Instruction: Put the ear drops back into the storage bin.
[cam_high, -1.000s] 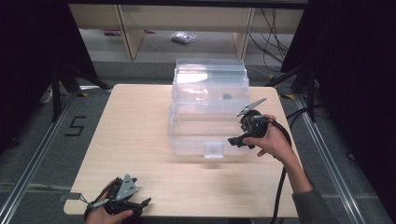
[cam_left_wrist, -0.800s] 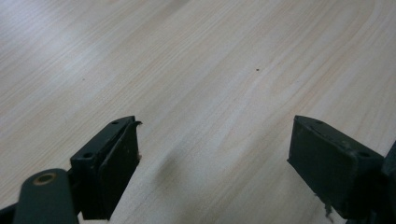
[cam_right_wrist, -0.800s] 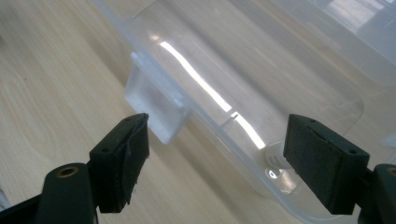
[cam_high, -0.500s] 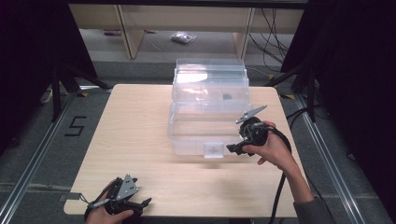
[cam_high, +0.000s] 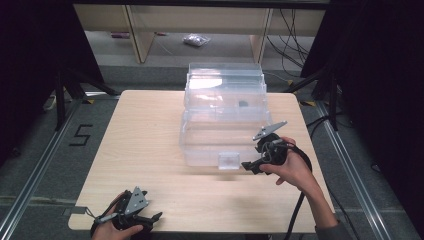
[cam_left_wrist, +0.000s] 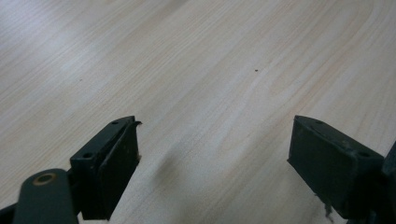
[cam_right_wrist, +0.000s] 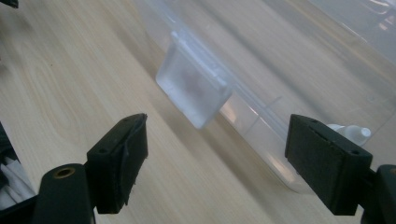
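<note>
Facing right claw (cam_high: 248, 166): clear box's (cam_high: 225, 120) latch (cam_high: 229, 160), seemingly unobstructed.

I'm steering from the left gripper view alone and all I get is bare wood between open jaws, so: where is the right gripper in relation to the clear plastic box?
Observer: The right gripper is at the near front edge of the clear box, just right of its front latch.
Operator: Is it gripping that latch?
Observer: No. In the right gripper view the jaws stand wide open and the latch lies ahead of them, untouched.
Operator: Is the box lid shut?
Observer: It looks shut, with the latch hanging down over the front wall.
Operator: And where am I?
Observer: The left gripper is at the near left corner of the table, well away from the box.
</note>
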